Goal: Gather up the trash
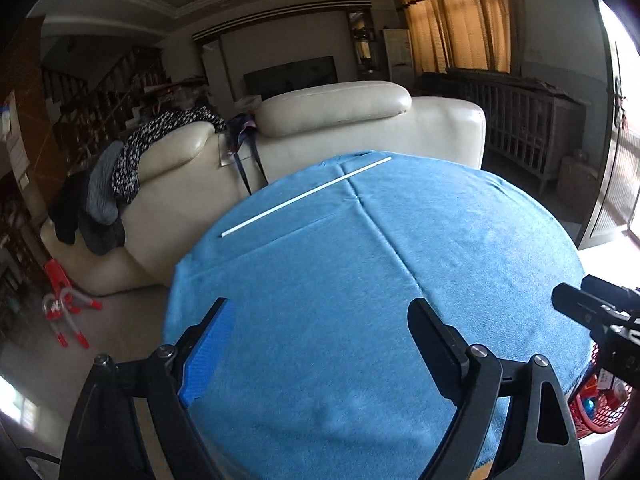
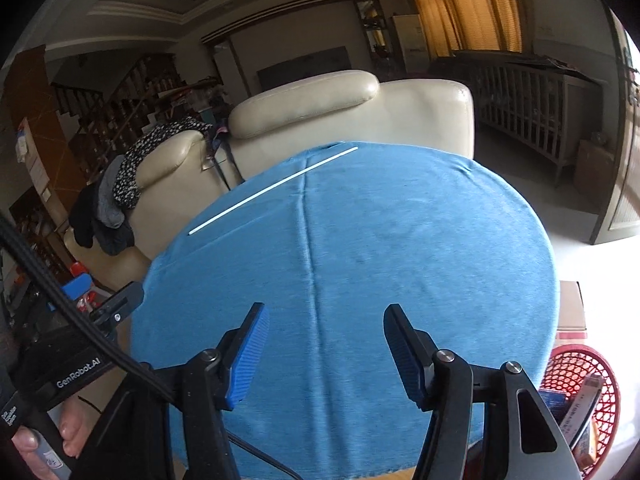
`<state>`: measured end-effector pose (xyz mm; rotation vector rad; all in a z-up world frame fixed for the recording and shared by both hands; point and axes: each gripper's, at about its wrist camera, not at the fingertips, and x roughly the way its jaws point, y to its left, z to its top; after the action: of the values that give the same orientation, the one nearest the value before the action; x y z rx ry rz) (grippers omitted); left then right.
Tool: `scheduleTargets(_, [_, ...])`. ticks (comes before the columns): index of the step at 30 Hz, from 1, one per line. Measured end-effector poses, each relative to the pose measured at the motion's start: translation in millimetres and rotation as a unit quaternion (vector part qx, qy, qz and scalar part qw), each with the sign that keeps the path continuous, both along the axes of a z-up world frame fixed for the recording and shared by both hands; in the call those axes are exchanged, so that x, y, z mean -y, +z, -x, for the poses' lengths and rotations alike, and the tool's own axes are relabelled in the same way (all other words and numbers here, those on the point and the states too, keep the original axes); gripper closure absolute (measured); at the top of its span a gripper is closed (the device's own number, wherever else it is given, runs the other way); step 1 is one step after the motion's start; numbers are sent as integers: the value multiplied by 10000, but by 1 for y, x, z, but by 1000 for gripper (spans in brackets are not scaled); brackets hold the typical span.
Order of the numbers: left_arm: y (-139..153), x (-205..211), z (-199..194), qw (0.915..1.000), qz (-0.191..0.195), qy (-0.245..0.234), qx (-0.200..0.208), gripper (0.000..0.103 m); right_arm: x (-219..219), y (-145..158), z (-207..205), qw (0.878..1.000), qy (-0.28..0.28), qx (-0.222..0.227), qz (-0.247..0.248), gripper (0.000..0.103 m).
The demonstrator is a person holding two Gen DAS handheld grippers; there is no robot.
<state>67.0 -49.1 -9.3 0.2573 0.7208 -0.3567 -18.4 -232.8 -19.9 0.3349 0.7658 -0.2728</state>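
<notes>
A thin white stick [image 1: 306, 197], long and straight, is lying slantwise on the far part of the blue cloth [image 1: 400, 280] that is covering a round table, well apart from both grippers. The left gripper [image 1: 320, 344] is hovering over the near edge with its jaws spread wide and nothing between them. The right gripper [image 2: 326, 354] is likewise hanging open and empty. A red basket [image 2: 576, 376] holding packets is sitting beside the table at right. A cream sofa [image 1: 360, 120] is standing behind.

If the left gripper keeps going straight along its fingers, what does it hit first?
Most likely the bare blue cloth on the table; the left gripper is open and empty. The white stick lies farther off.
</notes>
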Motion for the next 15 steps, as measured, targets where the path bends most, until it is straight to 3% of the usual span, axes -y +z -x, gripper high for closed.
scheduleTargets(3, [1,-10,0,9999,113,66,-43,14,-17,2,-6,9998,153,30,77,40])
scheduleTargets(15, [9,-47,10,9991,-36,395,173,14,-54,13,-5,9988,390,233,186,40])
